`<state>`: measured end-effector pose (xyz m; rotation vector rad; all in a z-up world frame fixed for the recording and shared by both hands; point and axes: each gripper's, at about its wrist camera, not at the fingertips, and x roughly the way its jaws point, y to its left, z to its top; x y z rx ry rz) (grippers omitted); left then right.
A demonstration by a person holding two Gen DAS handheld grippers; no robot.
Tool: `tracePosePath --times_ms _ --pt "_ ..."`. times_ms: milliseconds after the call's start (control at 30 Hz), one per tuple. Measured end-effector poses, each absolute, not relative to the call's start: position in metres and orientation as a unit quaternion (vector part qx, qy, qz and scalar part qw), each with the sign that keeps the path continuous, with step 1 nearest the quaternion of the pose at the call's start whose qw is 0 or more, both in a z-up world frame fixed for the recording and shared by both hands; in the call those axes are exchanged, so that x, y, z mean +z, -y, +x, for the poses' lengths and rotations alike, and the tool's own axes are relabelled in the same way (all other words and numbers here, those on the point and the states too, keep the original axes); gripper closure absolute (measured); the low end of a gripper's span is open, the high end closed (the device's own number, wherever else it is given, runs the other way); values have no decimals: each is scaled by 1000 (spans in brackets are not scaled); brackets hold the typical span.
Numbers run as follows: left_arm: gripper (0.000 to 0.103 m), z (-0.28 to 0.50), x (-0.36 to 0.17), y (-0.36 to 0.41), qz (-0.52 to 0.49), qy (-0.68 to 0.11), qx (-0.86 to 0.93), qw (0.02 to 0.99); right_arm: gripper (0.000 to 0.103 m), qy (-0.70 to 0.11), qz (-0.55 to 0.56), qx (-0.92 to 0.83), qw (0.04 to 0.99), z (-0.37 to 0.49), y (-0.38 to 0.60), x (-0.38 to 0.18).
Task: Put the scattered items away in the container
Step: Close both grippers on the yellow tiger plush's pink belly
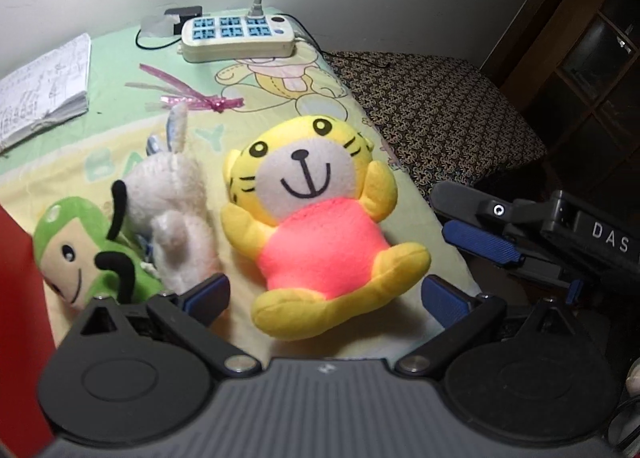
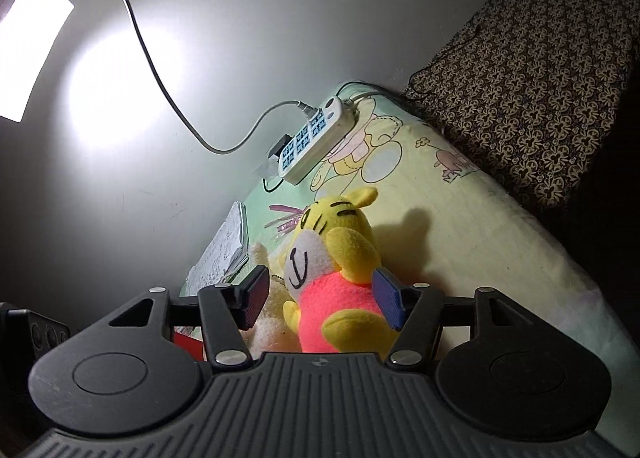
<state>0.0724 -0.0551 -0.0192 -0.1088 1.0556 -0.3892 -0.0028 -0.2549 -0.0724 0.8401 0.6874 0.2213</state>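
A yellow tiger plush (image 1: 316,218) in a pink shirt lies face up on the baby-print blanket (image 1: 120,130). Left of it a white plush (image 1: 176,210) leans on a green plush (image 1: 76,254). A red container (image 1: 20,318) shows at the left edge. My left gripper (image 1: 326,298) hangs open just before the tiger's feet, holding nothing. My right gripper (image 1: 460,218) is open beside the blanket's right edge, apart from the tiger. In the right wrist view the tiger (image 2: 336,298) appears between the open right gripper's (image 2: 322,296) blue pads, with the white plush (image 2: 268,322) and red container (image 2: 186,342) beyond.
A white power strip (image 1: 236,32) with cables sits at the back by the wall. An open notebook (image 1: 44,86) lies at the back left, and a pink ribbon (image 1: 200,98) in the middle. A dark patterned cushion (image 1: 432,110) adjoins the blanket on the right.
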Motion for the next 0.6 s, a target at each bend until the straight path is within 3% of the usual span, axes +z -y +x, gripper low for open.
tracePosePath --times_ms 500,600 --pt "2 119 -64 68 -114 -543 -204 806 39 -404 406 135 808 67 238 -121" --pt "2 124 -66 63 -121 -540 -206 807 33 -410 409 145 802 76 235 -128"
